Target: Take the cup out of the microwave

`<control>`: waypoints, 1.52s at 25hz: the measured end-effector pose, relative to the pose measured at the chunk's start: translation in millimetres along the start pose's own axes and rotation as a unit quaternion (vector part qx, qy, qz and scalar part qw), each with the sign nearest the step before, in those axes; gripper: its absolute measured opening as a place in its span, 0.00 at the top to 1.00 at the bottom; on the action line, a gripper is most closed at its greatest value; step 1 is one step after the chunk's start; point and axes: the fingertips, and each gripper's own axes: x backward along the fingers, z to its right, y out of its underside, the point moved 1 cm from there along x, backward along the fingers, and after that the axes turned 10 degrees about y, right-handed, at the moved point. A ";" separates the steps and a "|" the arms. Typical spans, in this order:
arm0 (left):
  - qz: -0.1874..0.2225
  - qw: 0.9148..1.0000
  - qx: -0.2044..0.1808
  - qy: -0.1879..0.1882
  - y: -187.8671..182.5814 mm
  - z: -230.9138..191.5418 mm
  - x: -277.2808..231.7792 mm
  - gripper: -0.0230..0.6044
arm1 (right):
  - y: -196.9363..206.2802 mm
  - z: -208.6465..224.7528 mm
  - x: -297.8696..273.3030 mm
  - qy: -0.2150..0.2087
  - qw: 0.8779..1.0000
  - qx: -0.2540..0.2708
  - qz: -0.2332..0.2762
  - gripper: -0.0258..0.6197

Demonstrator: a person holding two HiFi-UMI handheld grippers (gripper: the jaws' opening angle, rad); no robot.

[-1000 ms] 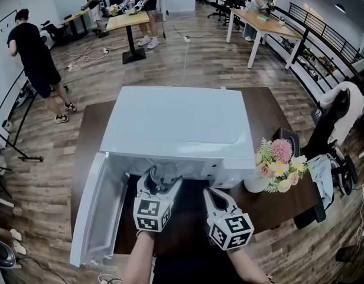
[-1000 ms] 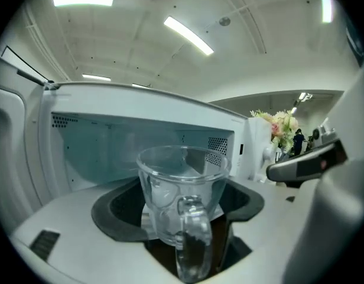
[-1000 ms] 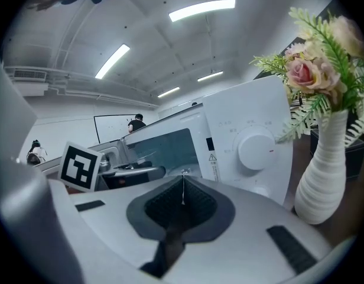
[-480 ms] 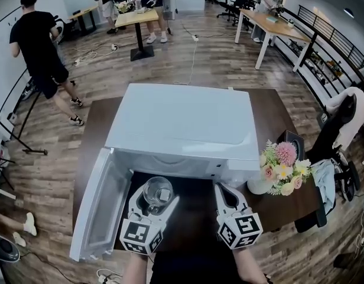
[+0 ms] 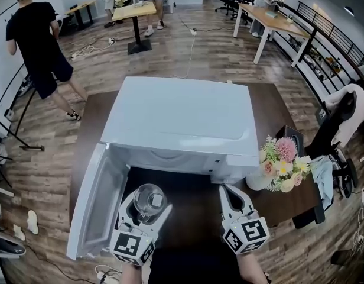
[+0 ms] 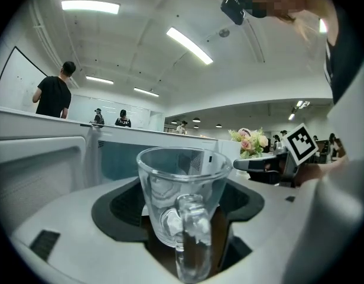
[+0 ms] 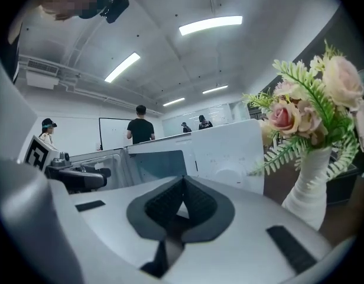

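Observation:
A clear glass cup (image 5: 148, 201) with a handle sits upright between the jaws of my left gripper (image 5: 143, 209), which is shut on it, out in front of the open white microwave (image 5: 182, 123). In the left gripper view the cup (image 6: 182, 197) fills the middle, handle toward the camera. My right gripper (image 5: 232, 199) hovers to the right over the dark table (image 5: 276, 203), shut with nothing in it; its jaws (image 7: 182, 203) meet in the right gripper view. The microwave door (image 5: 96, 203) hangs open at the left.
A white vase of pink flowers (image 5: 275, 167) stands on the table right of the microwave, close to my right gripper, and shows as flowers (image 7: 315, 117) in the right gripper view. A dark box (image 5: 290, 136) sits behind it. People stand at far desks.
My left gripper has drawn back toward me with the cup, from the microwave's mouth to well outside it. The right gripper drifted slightly back too.

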 end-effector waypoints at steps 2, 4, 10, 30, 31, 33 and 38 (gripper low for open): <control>-0.004 1.000 0.002 -0.002 3.9 -2.7 -0.7 0.36 | -0.6 -0.5 1.0 0.005 1.000 0.010 -0.003 0.97; -0.002 1.000 0.009 -0.003 6.6 -5.2 -0.9 0.36 | -0.3 -0.6 2.0 0.007 1.000 0.016 -0.005 0.97; -0.006 1.000 0.006 -0.004 12.1 -8.8 -4.8 0.36 | 0.8 -1.1 4.1 0.004 1.000 0.019 0.000 0.97; -0.019 1.000 -0.010 -0.001 15.2 -10.3 -13.3 0.36 | 2.7 -0.8 5.8 0.023 0.999 0.030 -0.004 0.97; -0.020 1.000 -0.010 -0.001 15.7 -10.7 -13.4 0.36 | 2.1 -1.6 5.6 0.023 0.999 0.030 -0.005 0.97; -0.020 1.000 -0.010 -0.003 16.1 -11.8 -13.5 0.36 | 1.8 -2.8 4.5 0.021 0.999 0.031 -0.004 0.97; -0.021 1.000 -0.010 -0.005 15.2 -13.9 -12.9 0.36 | 5.2 -4.0 0.9 0.016 0.999 0.031 -0.002 0.97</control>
